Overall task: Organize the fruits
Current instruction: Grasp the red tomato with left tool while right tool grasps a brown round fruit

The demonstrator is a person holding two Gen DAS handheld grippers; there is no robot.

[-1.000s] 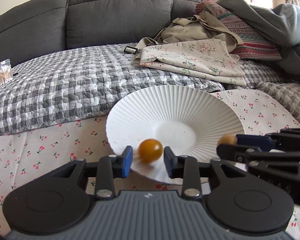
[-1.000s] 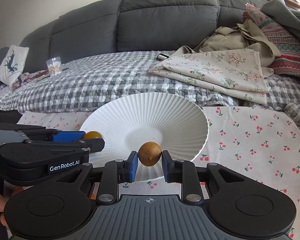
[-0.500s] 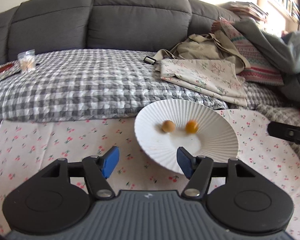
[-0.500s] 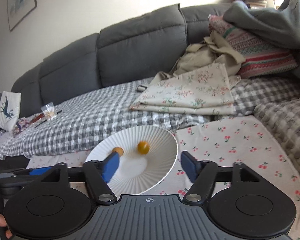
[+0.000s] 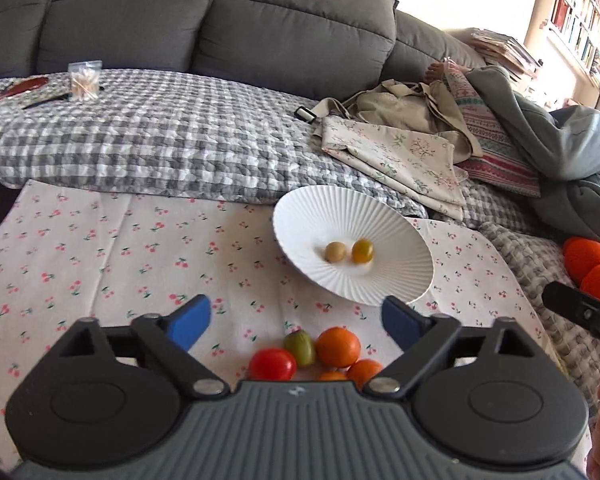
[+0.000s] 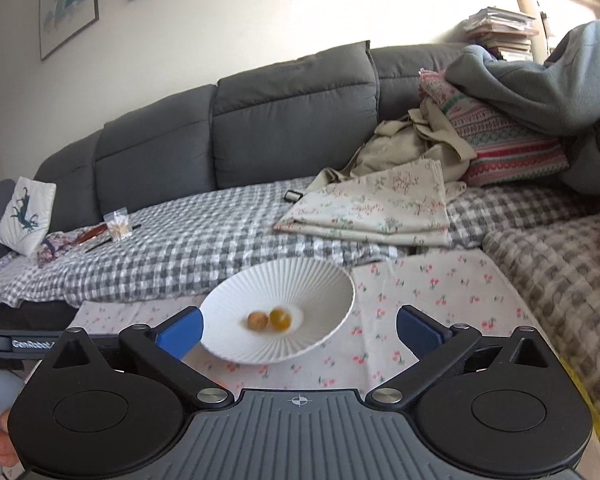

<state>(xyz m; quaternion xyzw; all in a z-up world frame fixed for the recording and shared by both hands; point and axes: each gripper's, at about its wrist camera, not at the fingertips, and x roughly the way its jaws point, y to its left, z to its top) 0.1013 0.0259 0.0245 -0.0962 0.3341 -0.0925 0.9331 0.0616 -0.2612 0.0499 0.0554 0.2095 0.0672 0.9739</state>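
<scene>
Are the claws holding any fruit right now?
No. The left claw and right claw have just been opening, nothing between them. Both fruits lie on the plate.

A home living room. Shown by a long grey sofa [image 5: 220, 20] across the far side, its seat covered with a grey-and-white checked quilt [image 5: 140, 148]. On the right, a heap of folded floral cloth [image 6: 376, 208], a striped patterned cushion [image 6: 500, 148] and a grey blanket [image 6: 548, 80]. Framed pictures [image 6: 68, 4] on the far wall at left. At far right, stacked papers [image 6: 500, 32] and bookshelves [image 5: 580, 20]. Nearer, a cherry-print cloth [image 5: 120, 256] spread out under a white ribbed plate [image 5: 380, 216].
</scene>
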